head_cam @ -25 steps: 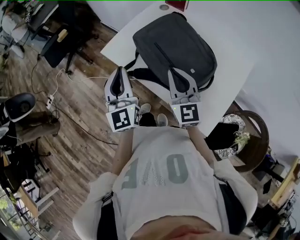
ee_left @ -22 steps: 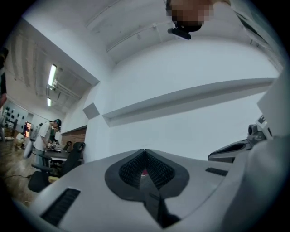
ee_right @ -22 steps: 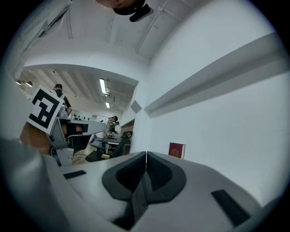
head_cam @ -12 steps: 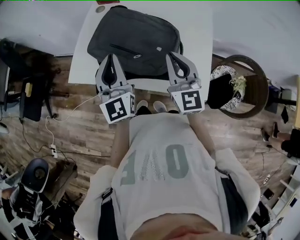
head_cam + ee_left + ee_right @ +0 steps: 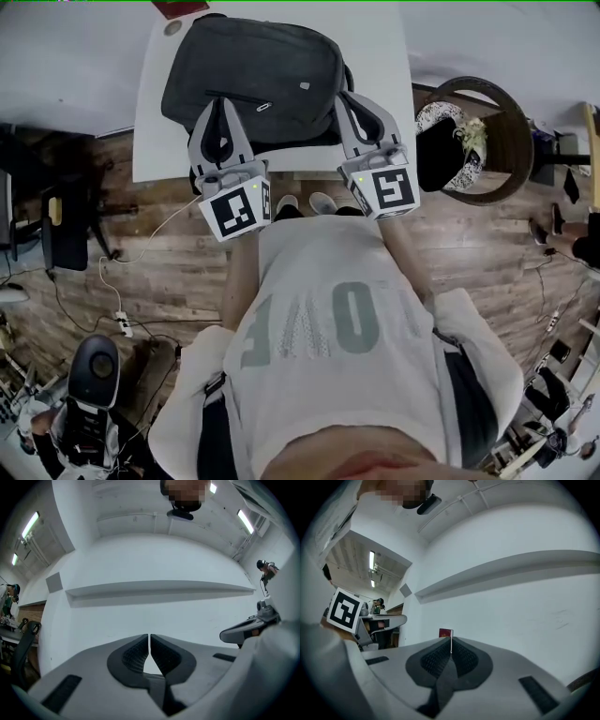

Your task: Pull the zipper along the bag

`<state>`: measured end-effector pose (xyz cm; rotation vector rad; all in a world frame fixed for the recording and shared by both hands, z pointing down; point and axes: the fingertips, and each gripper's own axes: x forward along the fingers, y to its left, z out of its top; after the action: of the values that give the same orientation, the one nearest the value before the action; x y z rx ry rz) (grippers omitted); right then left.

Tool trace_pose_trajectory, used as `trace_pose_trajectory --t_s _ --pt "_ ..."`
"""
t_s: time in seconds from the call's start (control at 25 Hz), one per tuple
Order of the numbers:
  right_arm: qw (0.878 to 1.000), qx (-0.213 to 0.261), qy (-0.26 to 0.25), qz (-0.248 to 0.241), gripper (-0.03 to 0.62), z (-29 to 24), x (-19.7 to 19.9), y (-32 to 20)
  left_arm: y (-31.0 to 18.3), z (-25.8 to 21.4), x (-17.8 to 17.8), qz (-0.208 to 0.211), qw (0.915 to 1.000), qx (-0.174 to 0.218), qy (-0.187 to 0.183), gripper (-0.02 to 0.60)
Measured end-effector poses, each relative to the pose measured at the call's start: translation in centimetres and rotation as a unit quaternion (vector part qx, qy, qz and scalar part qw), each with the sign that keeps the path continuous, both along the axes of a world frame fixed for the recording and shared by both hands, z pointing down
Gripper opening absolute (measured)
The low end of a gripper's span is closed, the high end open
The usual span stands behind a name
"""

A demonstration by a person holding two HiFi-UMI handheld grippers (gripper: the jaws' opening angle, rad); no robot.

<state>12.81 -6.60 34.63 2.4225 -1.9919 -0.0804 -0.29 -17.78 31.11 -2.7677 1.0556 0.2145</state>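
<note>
A dark grey backpack lies flat on the white table at the top of the head view. A zipper line runs across its front pocket. My left gripper hovers over the bag's near left edge, shut and empty. Over the near right edge my right gripper is also shut and holds nothing. In the left gripper view the closed jaws face a white wall. The right gripper view shows closed jaws too. Neither gripper view shows the bag.
A round wooden stand with a plant is right of the table. A red item and a small round thing lie at the table's far edge. An office chair and a cable are on the wood floor at left.
The head view has swung round, so the bag and table now sit upright at top centre. Both grippers stay shut, side by side, at the bag's near edge.
</note>
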Motion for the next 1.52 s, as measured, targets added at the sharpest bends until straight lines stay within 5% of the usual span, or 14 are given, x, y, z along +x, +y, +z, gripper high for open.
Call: trace_pose_trajectory --t_s 0.2,0.24,0.28,0.4,0.8,1.0,1.12,1.32,1.52 --pt "1.0 -0.017 -0.016 -0.007 0.031 0.8 0.4 -0.7 -0.4 0.3 0.0 0.01 0.9999 -0.009 0.0 0.028" --pt "0.999 -0.024 -0.025 -0.015 0.08 1.1 0.3 -1.0 -0.6 0.4 -0.3 0.01 0.9998 -0.016 0.003 0.051" --pt "0.999 -0.028 -0.041 -0.022 0.245 1.6 0.2 -1.3 -0.9 0.6 -0.5 0.008 0.9996 -0.025 0.007 0.164" --pt "0.995 -0.02 -0.089 -0.031 0.36 2.6 1.0 -1.9 -1.8 1.3 -1.0 -0.007 0.9993 -0.036 0.002 0.321" --pt "0.995 -0.051 -0.078 -0.041 0.373 4.3 1.7 -2.2 -3.2 4.9 -4.8 -0.057 0.9962 -0.058 -0.032 0.36" --pt "0.993 -0.09 -0.061 -0.056 0.373 6.3 1.5 -2.9 -4.3 8.8 -6.7 -0.078 0.9901 -0.109 -0.042 0.36" --pt "0.99 -0.107 -0.063 -0.062 0.373 7.4 1.4 -3.6 -4.8 12.9 -7.5 -0.089 0.9815 -0.128 -0.111 0.36" --pt "0.988 -0.118 -0.067 -0.077 0.371 8.2 0.8 -3.9 -3.8 19.2 -7.8 -0.087 0.9548 -0.132 -0.252 0.359" --pt "0.986 -0.127 -0.065 -0.087 0.371 8.7 0.3 -3.9 -4.3 23.0 -6.8 -0.075 0.9303 -0.12 -0.339 0.359"
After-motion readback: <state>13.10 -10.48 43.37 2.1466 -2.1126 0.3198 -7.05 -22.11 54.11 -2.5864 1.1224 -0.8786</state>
